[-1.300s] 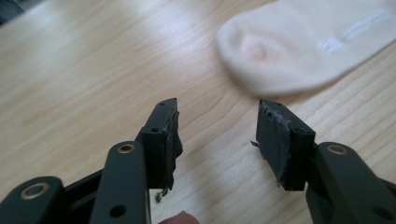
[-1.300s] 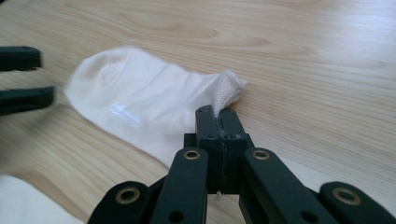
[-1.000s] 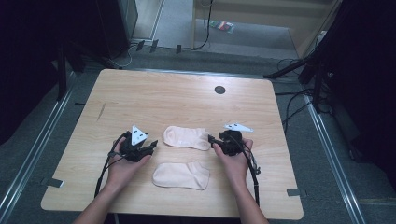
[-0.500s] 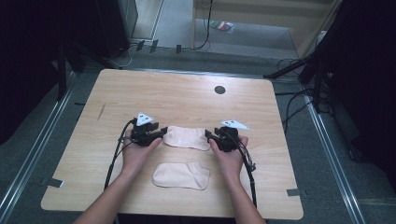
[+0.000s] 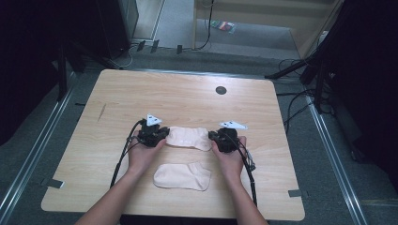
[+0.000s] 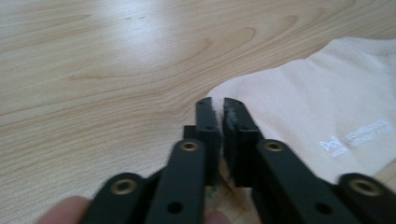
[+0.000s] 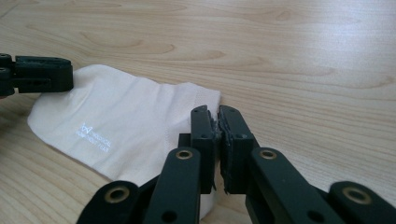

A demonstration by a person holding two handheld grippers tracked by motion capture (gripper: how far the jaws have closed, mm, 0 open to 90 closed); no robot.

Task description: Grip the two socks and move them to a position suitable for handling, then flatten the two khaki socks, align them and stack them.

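Note:
Two pale beige socks lie on the wooden table [image 5: 187,96]. The upper sock [image 5: 188,137] stretches between my two grippers. My left gripper [image 5: 164,133] is at its left end, and its jaws have just closed; in the left gripper view they [image 6: 217,103] are shut on the edge of the sock [image 6: 317,102]. My right gripper [image 5: 212,137] is at the sock's right end, and its jaws have also just closed; in the right gripper view they [image 7: 214,111] pinch the hem of the sock [image 7: 121,121]. The left gripper [image 7: 67,74] shows at that sock's far end. The lower sock [image 5: 183,176] lies flat between the forearms.
A small dark round hole [image 5: 221,90] sits in the table's far middle. Cables [image 5: 248,164] trail from both grippers toward the near edge. Dark stands and floor cables [image 5: 300,93] surround the table on the right.
My left hand has moved right to the upper sock's left end. Both pairs of jaws, open before, are now closed on the sock's two ends.

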